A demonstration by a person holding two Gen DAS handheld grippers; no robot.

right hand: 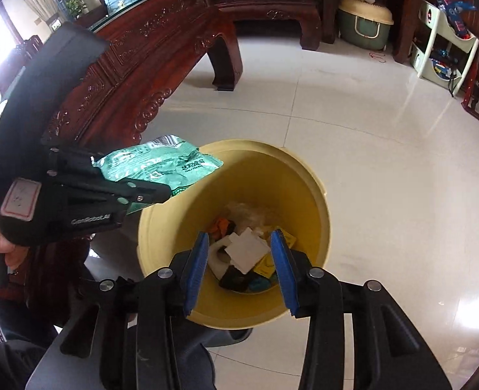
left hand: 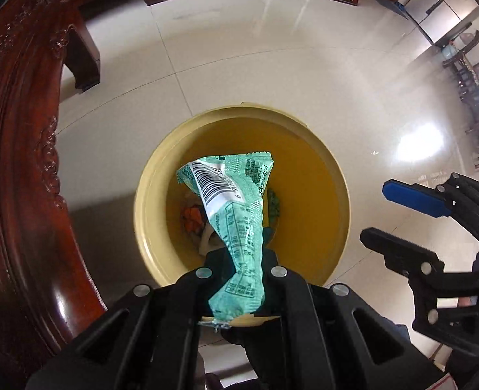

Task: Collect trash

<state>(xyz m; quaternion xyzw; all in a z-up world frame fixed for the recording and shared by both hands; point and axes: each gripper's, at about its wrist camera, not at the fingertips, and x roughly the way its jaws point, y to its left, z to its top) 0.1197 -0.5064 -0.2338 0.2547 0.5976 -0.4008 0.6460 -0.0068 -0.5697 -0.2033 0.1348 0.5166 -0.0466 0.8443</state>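
- The left hand-held gripper [left hand: 239, 273] is clamped on a crumpled green wrapper [left hand: 236, 214], its black fingers pinching the wrapper's lower part while the barcoded end sticks out ahead of them.
- The wrapper hangs over the open mouth of a yellow bin [left hand: 320, 169], above the near-left part of its rim in the right wrist view.
- The right hand-held gripper [right hand: 242, 269] is partly open with nothing between its blue pads [right hand: 195, 266]; it points down into the bin from the near side.
- At the bottom of the bin lies a heap of trash [right hand: 246, 253]: white pieces, an orange scrap, yellow and dark bits.
- The bin stands on a glossy pale tiled floor [left hand: 272, 65].
- Left of the bin runs dark red carved wooden furniture [left hand: 18, 130].
- Farther off, by the far wall, stand a green-and-cream container [right hand: 364, 22] and a pale shelf rack [right hand: 441, 55] of small items.
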